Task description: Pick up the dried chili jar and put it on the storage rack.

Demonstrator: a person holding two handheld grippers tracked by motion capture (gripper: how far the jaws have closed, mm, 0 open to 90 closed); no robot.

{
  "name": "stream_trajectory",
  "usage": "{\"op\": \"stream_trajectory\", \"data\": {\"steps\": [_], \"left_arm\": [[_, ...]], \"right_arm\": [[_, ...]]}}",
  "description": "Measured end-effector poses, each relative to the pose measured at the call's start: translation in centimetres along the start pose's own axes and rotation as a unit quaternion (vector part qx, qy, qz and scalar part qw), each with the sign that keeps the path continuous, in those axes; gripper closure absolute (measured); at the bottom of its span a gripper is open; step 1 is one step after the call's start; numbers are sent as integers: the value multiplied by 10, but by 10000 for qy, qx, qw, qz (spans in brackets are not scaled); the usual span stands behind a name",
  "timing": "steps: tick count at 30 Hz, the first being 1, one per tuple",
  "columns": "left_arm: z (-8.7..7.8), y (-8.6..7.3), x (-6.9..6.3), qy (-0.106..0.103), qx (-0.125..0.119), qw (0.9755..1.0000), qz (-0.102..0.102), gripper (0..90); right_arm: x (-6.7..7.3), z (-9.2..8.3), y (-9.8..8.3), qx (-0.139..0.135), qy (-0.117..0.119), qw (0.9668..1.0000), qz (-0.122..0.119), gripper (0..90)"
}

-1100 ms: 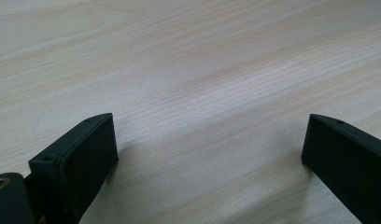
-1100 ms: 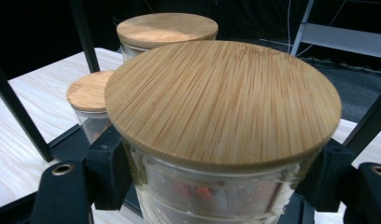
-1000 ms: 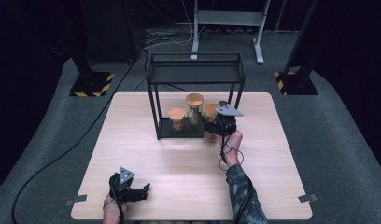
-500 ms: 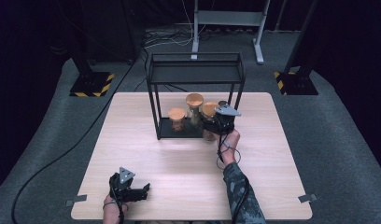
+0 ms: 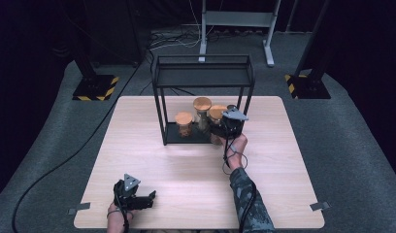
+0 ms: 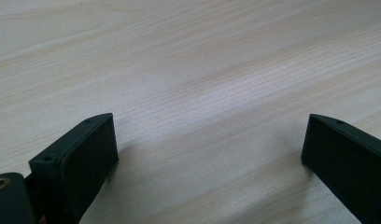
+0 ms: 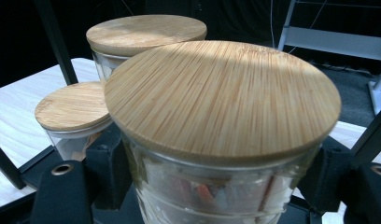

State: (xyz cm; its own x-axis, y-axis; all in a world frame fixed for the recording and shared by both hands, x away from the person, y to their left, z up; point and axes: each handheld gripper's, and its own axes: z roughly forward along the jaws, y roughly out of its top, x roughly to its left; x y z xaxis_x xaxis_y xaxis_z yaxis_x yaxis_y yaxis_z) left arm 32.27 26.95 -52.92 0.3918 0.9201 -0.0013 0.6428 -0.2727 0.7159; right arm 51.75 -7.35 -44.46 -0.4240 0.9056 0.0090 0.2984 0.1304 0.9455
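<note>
Right claw clamped on glass jar below bamboo lid, centre frame, at rack bottom shelf's right end, gripping body so lid stays seated. Left claw wide open, empty, parked on surface lower left.

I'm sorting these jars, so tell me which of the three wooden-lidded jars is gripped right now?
The rightmost jar on the rack's bottom shelf, clamped by the right hand-held gripper. The tall middle jar and short left jar stand free.
</note>
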Motion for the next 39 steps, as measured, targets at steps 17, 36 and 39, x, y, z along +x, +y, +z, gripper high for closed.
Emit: {"op": "stream_trajectory", "data": {"steps": [17,36,39], "left_arm": [[0,0,0,0,-1,10000,1,30],[0,0,0,-1,-2,10000,2,31],[0,0,0,-3,-1,10000,3,31]], "right_arm": [[1,4,2,15,-32,10000,10,242],[3,3,1,34,-69,9999,91,234],[2,3,2,115,-29,9998,157,205]]}}
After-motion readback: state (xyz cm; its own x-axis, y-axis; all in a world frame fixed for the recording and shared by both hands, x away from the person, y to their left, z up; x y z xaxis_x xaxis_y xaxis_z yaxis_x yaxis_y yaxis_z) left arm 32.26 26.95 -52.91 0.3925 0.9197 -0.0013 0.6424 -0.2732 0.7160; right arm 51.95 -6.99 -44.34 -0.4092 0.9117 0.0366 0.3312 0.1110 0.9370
